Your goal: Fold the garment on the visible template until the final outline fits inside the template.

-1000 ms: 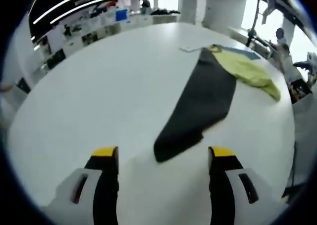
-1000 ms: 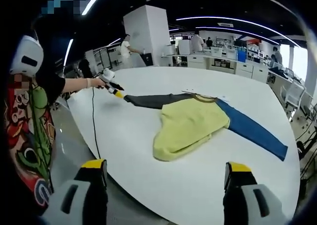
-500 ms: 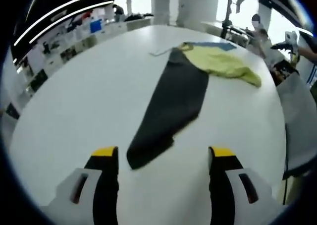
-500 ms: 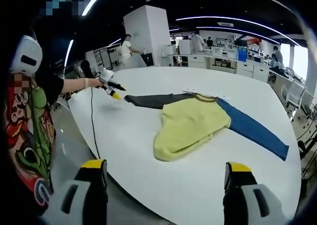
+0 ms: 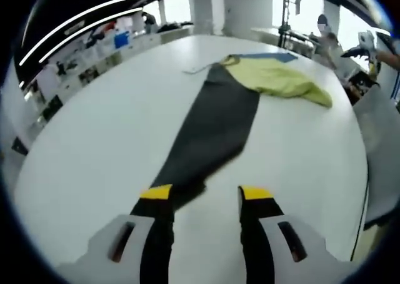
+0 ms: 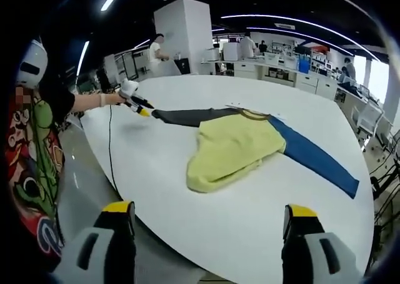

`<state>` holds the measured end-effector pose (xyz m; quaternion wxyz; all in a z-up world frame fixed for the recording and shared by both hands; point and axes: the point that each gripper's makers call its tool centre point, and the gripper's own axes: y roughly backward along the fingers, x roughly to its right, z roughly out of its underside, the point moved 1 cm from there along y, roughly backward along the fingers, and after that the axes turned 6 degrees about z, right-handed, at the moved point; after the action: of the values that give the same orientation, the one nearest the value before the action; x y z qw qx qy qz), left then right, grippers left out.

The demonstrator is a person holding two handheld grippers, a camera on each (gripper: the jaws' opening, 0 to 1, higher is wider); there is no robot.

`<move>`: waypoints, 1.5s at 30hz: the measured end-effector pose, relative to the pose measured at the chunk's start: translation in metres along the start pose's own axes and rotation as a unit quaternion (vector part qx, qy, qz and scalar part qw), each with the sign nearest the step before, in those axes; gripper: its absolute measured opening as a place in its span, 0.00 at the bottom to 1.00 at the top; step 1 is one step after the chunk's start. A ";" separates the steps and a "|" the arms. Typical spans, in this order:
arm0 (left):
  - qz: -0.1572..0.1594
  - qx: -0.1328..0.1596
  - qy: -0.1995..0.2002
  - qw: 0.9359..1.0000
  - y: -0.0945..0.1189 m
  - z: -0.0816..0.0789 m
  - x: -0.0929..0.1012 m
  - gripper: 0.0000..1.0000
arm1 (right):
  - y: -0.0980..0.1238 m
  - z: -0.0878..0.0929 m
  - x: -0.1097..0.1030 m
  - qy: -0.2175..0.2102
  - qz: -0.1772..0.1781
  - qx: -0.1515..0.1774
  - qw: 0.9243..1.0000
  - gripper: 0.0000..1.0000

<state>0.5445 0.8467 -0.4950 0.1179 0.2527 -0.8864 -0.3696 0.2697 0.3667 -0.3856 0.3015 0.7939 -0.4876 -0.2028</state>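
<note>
Left gripper view: left tool, jaws partly closed around the cuff of the dark sleeve, not visibly clamped; placed to lift it for folding. The sleeve runs along the white worktop to the yellow body. Right gripper view: right tool, jaws wide, empty, near the worktop's edge; garment spread flat, blue sleeve outstretched; template not discernible.

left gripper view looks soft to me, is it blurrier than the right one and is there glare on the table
Left gripper view: soft throughout, the black sleeve smeared at its edges, the white table evenly lit with no hard glare. Right gripper view: sharper, the yellow body crisp, straight edges bowed by the fisheye, ceiling light strips bright.
</note>
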 end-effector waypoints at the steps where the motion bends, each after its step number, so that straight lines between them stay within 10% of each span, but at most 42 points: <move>1: -0.002 -0.001 0.002 1.000 -0.003 0.000 0.002 0.35 | 0.000 0.000 0.000 -0.002 0.001 0.000 1.000 1.00; 22: -0.044 -0.002 0.020 0.999 -0.036 0.013 -0.007 0.12 | 0.007 0.012 0.000 -0.025 0.010 -0.006 1.000 1.00; 45: -0.053 0.002 0.038 0.998 -0.015 0.021 -0.001 0.00 | 0.005 0.014 -0.002 -0.031 0.006 -0.004 1.000 0.99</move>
<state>0.5420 0.8508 -0.5207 0.1312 0.3132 -0.8673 -0.3640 0.2570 0.3628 -0.3926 0.2904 0.7833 -0.5005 -0.2272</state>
